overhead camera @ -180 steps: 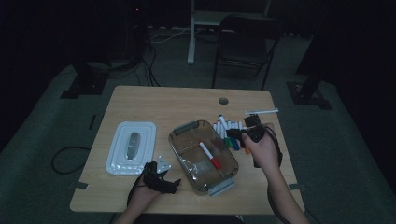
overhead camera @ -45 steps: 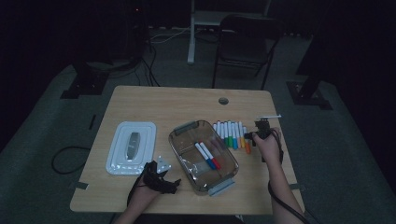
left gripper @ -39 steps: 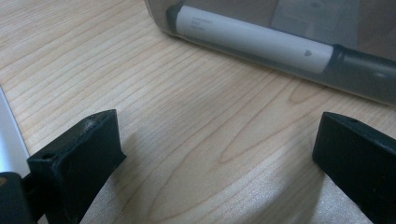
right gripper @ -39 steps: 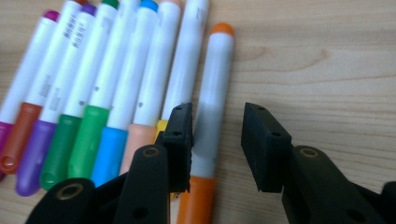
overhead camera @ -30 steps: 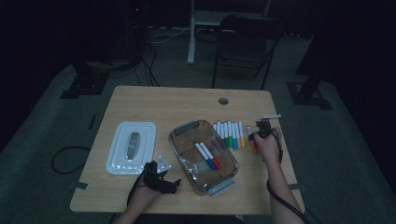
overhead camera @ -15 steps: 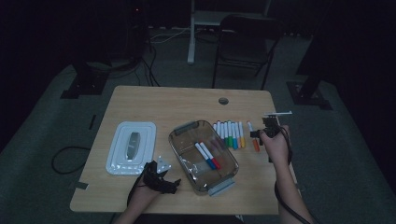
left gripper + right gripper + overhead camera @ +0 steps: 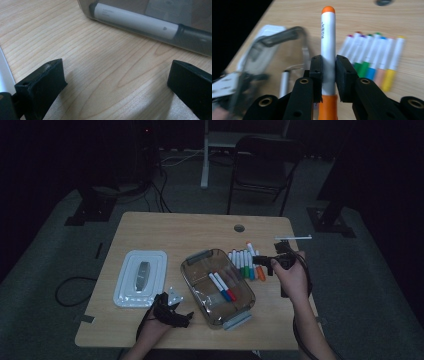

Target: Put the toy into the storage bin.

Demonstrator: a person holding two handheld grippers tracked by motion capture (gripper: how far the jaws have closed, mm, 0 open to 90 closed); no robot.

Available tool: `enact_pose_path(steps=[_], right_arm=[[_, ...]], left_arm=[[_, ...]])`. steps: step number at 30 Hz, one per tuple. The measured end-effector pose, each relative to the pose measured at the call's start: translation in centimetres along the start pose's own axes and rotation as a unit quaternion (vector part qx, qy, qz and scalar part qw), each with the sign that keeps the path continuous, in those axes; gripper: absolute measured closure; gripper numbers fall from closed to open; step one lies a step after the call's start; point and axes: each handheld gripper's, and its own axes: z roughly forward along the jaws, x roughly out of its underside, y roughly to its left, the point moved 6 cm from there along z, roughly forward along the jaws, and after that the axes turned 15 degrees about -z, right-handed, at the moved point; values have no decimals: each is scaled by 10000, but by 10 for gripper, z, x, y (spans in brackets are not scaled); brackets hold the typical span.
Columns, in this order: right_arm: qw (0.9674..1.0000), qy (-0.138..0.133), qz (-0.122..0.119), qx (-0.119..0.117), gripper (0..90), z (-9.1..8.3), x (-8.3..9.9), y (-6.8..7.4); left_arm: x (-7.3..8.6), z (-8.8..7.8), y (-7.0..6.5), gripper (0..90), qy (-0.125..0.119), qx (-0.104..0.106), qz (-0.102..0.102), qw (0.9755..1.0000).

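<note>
My right gripper [image 7: 328,62] is shut on an orange marker [image 7: 328,45], white barrel between the pads, cap toward the camera. In the high view that right gripper [image 7: 259,261] holds the orange marker [image 7: 251,251] in the air above a row of several markers [image 7: 242,262] lying on the table. Left of the row stands a clear container [image 7: 186,272] holding a blue marker [image 7: 219,286] and a red marker [image 7: 226,286]. My left gripper [image 7: 186,316] rests open on the table by the container's near-left corner. Bare wood lies between the left gripper's [image 7: 117,68] jaws.
A white lid [image 7: 141,277] lies flat left of the container. A cable hole [image 7: 239,227] sits near the table's far edge, and a folding chair [image 7: 260,165] stands beyond it. Through the container's wall a white marker [image 7: 136,21] shows in the left gripper view.
My right gripper has risen from the right end of the marker row with the orange marker in its jaws. The left gripper has stayed where it was.
</note>
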Motion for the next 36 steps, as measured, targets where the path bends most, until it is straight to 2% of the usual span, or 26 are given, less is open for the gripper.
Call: enact_pose_path(steps=[4, 8, 14, 17, 22, 27, 31, 36], right_arm=[[9992, 12, -250, -309, 766, 0, -7, 31], [9972, 30, -480, -581, 766, 7, -12, 58], [9933, 266, -716, -870, 765, 29, -12, 89], [9906, 482, -770, -1025, 766, 45, -8, 102], [9863, 813, -837, -1164, 765, 72, -1, 116], [9823, 1142, -863, -1208, 765, 94, 5, 125], [9787, 1394, -944, -1179, 765, 110, 12, 128], [9748, 1647, -931, -1179, 765, 126, 21, 129]], left_arm=[[0, 0, 0, 19, 1, 0, 1, 10000], [0, 0, 0, 19, 3, 2, -2, 10000], [0, 0, 0, 19, 1, 1, 1, 10000], [0, 0, 0, 19, 2, 0, 5, 10000], [0, 0, 0, 19, 1, 0, 1, 10000], [0, 0, 0, 19, 4, 4, 3, 10000], [0, 0, 0, 19, 9, 2, 5, 10000], [0, 0, 0, 19, 1, 1, 3, 10000]])
